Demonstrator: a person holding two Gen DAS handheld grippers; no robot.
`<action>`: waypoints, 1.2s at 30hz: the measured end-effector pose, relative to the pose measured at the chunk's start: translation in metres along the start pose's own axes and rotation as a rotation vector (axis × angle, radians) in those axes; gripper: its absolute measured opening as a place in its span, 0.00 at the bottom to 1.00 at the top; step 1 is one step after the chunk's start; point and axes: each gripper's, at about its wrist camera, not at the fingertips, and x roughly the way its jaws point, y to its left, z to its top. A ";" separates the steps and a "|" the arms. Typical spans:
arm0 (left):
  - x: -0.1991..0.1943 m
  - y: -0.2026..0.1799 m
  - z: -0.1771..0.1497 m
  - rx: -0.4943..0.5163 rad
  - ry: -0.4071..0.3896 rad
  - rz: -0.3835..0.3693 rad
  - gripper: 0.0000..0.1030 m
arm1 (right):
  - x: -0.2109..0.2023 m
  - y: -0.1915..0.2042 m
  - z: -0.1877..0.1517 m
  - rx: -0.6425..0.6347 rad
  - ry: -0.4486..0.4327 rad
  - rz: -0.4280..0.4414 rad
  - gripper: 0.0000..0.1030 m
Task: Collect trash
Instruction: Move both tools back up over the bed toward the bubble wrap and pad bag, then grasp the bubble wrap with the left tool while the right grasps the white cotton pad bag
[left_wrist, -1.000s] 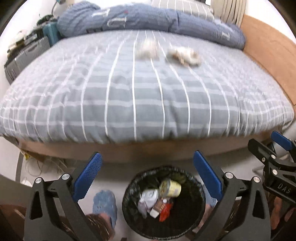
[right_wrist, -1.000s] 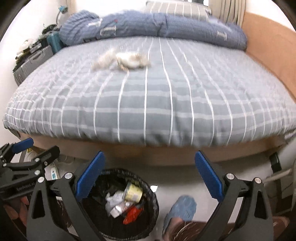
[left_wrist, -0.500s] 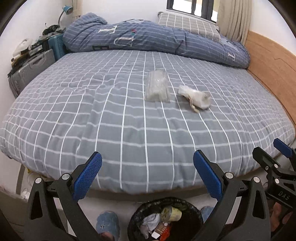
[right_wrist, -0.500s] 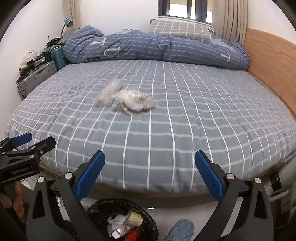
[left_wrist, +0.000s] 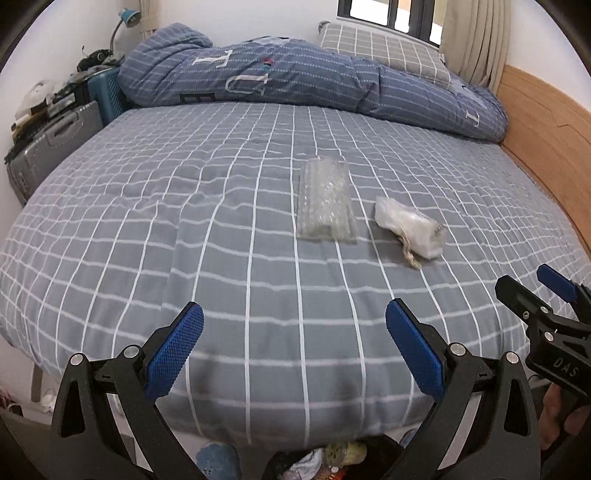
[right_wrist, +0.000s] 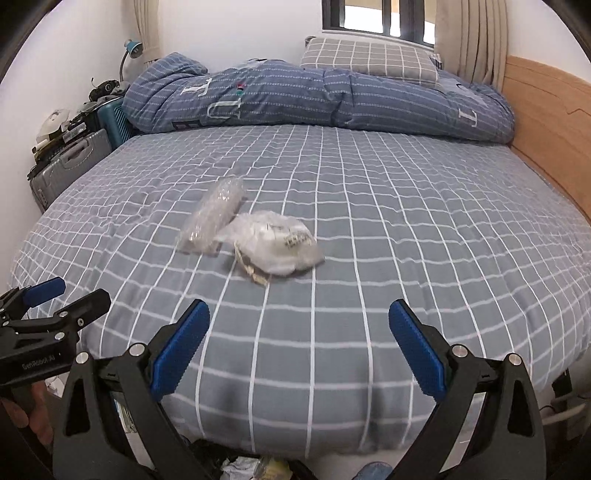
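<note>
bubble wrap (left_wrist: 325, 201) lies lengthwise away from camera, beside crumpled bag (left_wrist: 410, 230).

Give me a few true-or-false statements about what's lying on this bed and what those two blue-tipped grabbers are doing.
1. Two pieces of trash lie on the bed: a bubble wrap piece and a crumpled plastic bag. True.
2. The left gripper is clamped on the bubble wrap piece. False: it is open and empty, short of both items.
3. The right gripper is open with nothing between its fingers. True.
4. The trash bin stands on top of the bed. False: it sits below the near edge of the bed, with trash already inside.
5. A folded blue quilt lies along the far side of the bed. True.
</note>
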 end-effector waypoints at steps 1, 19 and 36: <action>0.005 0.001 0.005 -0.004 0.000 0.001 0.94 | 0.003 0.000 0.002 -0.001 0.001 0.000 0.91; 0.074 0.004 0.065 0.008 0.025 0.005 0.94 | 0.102 0.004 0.052 -0.023 0.093 0.018 0.81; 0.127 -0.014 0.090 0.019 0.070 -0.015 0.94 | 0.121 0.001 0.060 -0.052 0.126 0.060 0.35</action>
